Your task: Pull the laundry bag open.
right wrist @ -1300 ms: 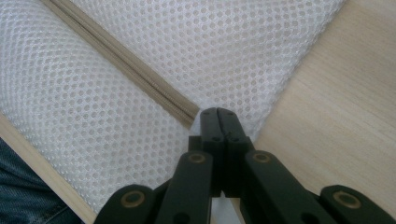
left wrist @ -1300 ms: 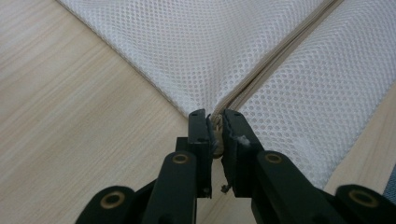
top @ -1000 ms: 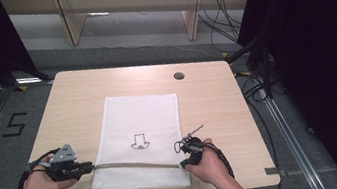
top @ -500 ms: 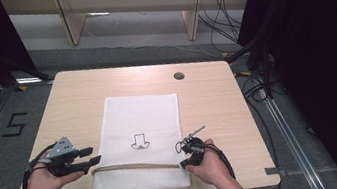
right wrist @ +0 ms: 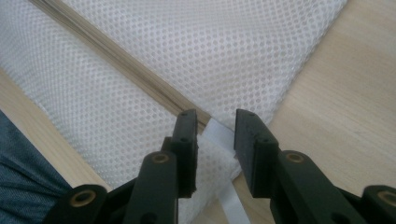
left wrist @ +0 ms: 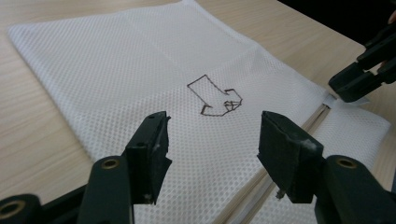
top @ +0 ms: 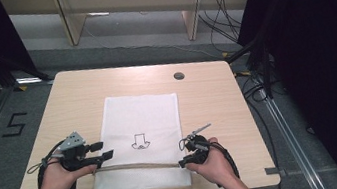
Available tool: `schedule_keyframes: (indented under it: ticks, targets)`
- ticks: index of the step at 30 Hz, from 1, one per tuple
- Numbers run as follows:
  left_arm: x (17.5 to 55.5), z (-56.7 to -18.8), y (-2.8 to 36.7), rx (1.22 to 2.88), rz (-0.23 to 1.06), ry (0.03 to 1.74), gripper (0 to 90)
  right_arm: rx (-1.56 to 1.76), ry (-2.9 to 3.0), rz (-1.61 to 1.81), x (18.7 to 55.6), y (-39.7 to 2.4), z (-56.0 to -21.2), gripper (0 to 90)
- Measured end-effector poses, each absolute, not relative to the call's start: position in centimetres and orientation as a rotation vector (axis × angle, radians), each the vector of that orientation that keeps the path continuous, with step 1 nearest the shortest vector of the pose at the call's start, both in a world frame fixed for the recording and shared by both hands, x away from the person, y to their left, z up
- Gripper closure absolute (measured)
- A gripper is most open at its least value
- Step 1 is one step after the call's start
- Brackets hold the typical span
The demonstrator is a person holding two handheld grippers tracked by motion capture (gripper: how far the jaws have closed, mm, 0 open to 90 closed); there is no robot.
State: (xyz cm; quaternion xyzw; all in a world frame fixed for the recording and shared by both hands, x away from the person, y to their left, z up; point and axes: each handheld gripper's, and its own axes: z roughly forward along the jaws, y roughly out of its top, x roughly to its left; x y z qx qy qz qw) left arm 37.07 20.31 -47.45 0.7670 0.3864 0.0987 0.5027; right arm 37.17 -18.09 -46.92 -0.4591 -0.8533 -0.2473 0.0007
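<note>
High view is showing the left gripper (top: 106,155) opening, jaws spread over the white mesh bag (top: 141,124) lying mid-table, while the right gripper (top: 183,163) is loosening around the white tab (right wrist: 221,135) at the zipper (top: 137,166)'s right end; both should lift clear without snagging mesh.

Even, soft overhead light on the table; dark surroundings; close jaws slightly blurred.

A "5" on the floor (top: 14,125); drawn arrow on the mesh bag (top: 139,141).
</note>
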Motion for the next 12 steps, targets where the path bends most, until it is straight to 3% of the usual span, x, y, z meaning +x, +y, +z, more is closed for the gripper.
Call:
schedule_keyframes:
  ticks: [12]
  targets:
    - [37.2,-47.0,22.8,1.709,0.36,1.059,44.5,-1.486,-2.671,-0.855,36.8,-18.6,-45.4,67.7]
